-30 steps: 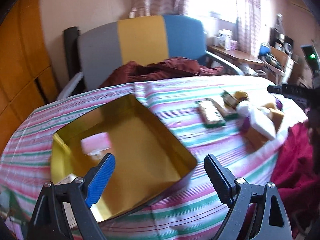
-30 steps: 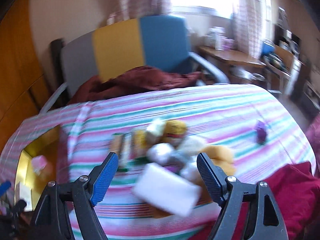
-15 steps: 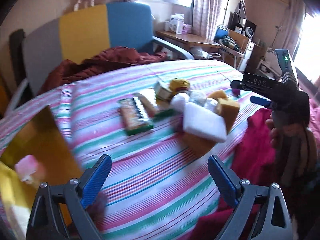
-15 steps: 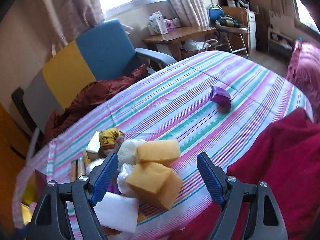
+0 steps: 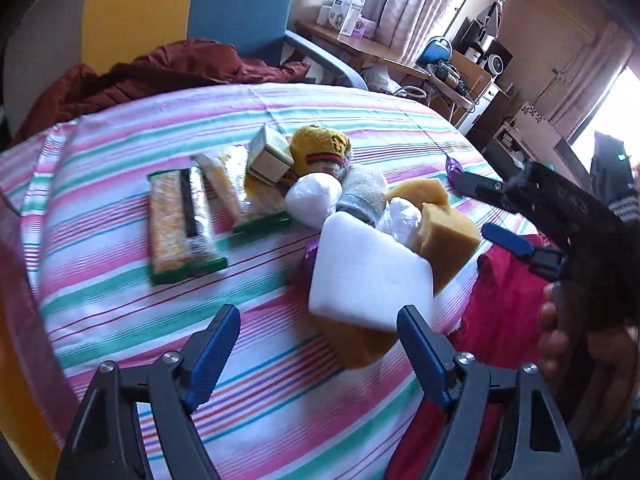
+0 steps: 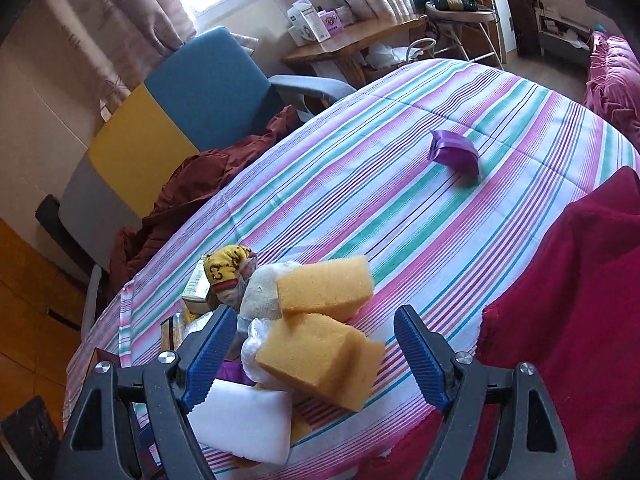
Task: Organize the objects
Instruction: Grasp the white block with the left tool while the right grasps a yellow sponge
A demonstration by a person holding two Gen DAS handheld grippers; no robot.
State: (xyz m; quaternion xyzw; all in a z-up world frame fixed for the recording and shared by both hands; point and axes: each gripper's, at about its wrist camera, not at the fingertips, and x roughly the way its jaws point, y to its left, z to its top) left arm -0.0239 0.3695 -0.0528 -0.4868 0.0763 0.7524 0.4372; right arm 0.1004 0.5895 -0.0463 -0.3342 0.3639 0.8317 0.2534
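A pile sits on the striped cloth point(image 5: 120, 312). It holds a white foam block point(image 5: 368, 276), yellow sponges point(image 5: 448, 232), white wrapped balls point(image 5: 314, 196), a yellow knit item point(image 5: 320, 150), a small box point(image 5: 270, 158) and snack packets point(image 5: 180, 224). My left gripper point(image 5: 318, 332) hovers just short of the white block. Its jaws are closing, and they touch nothing. My right gripper point(image 6: 316, 332) stands open over a yellow sponge point(image 6: 320, 364), apart from it. It also shows from the side as the right gripper point(image 5: 490, 212). A purple packet point(image 6: 454, 152) lies alone farther out.
A red cloth point(image 6: 560, 300) covers the table's near right edge. A chair point(image 6: 180, 120) with a dark red garment point(image 6: 192, 200) stands behind the table. A person's hand point(image 5: 560, 340) holds the right gripper. A desk point(image 6: 360, 36) with boxes is by the window.
The left view swung right from the gold tin to the pile, and the tin left the view. Its jaws narrowed a little. The right gripper rolled and drew close over the sponges.
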